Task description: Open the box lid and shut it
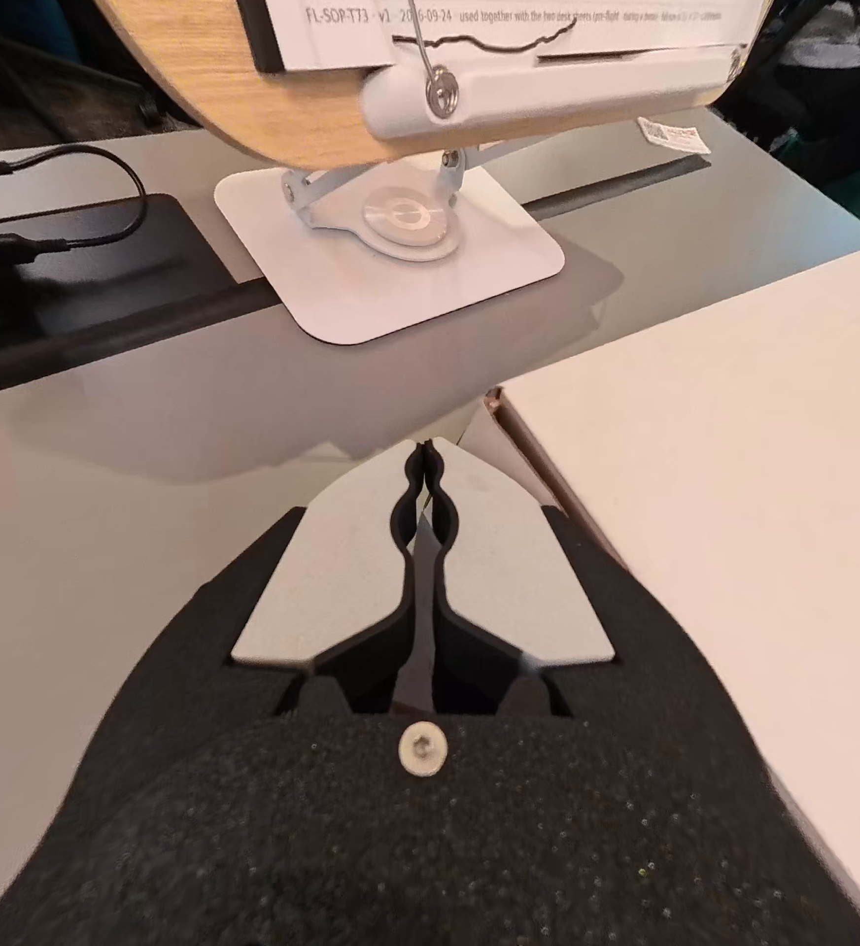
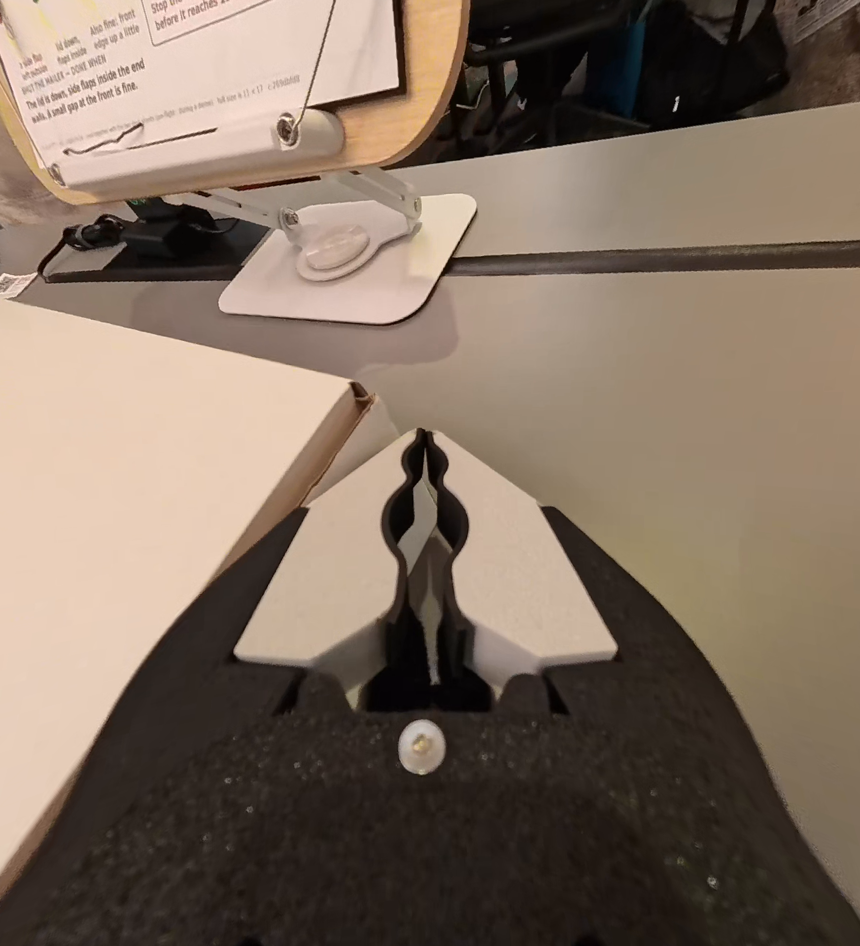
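Note:
A flat white cardboard box (image 1: 724, 460) lies on the grey table with its lid down; the brown corrugated edge shows along its side. In the left wrist view it fills the right side, in the right wrist view (image 2: 110, 435) the left side. My left gripper (image 1: 425, 448) is just left of the box's far corner, tips together. My right gripper (image 2: 425, 435) is just right of the opposite far corner, tips together. Both have white fingers with wavy black pads. Nothing clearly shows between either pair of pads.
A wooden document stand with a paper sheet rests on a white base plate (image 1: 392, 266) behind the box, also seen in the right wrist view (image 2: 351, 286). A black tray with cables (image 1: 84, 245) lies far left. A dark seam (image 2: 673, 258) crosses the table. Chairs stand beyond. Across from one pair of fingers to the other is roughly 35 cm. To the white base plate (image 1: 392, 266): left tips about 20 cm, right tips about 30 cm. Seen from the right wrist view (image 2: 294, 278) as well.

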`<state>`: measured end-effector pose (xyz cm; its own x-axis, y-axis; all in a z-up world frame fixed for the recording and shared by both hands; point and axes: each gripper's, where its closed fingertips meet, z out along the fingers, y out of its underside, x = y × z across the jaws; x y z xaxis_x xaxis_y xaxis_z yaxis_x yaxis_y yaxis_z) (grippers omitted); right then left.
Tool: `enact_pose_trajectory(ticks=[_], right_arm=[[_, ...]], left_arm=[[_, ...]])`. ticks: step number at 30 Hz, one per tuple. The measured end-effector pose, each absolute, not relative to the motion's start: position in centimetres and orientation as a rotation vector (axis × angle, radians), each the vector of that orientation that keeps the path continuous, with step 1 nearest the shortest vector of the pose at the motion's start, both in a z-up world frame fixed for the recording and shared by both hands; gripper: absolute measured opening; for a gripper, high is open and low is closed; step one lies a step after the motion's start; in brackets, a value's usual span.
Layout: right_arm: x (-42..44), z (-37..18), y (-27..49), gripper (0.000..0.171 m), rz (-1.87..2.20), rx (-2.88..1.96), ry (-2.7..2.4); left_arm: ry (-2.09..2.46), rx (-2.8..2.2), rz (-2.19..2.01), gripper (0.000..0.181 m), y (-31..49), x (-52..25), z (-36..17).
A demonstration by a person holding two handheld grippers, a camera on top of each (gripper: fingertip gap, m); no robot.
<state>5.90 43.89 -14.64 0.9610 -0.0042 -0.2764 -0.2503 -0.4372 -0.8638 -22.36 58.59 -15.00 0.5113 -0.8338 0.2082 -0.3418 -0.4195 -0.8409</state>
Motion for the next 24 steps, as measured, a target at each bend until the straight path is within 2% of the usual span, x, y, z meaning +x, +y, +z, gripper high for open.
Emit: enact_pose_trajectory(ticks=[3, 7, 15, 19, 24], right_arm=[[5.4, -14.6, 44.2, 0.0, 0.322, -2.006, 0.201], [5.2, -14.6, 44.9, 0.0, 0.27, -2.024, 0.189], [4.7, -13.4, 45.6, 0.002, 0.214, -2.037, 0.123], [4.3, -10.0, 41.1, 0.026, 0.143, -1.996, 0.08], [1.7, -7.3, 32.0, 0.028, 0.258, -1.838, 0.13]], left_arm=[[0.947, -2.001, -0.87, 0.0, 58.1, -22.1, -15.2], [0.957, -1.989, -0.745, 0.0, 58.0, -22.7, -15.1], [0.93, -2.007, -0.576, 0.0, 57.8, -27.6, -14.1], [0.869, -1.929, -0.603, 0.0, 53.8, -32.1, -10.8], [0.832, -1.846, -0.778, 0.003, 42.9, -36.0, -9.0]])
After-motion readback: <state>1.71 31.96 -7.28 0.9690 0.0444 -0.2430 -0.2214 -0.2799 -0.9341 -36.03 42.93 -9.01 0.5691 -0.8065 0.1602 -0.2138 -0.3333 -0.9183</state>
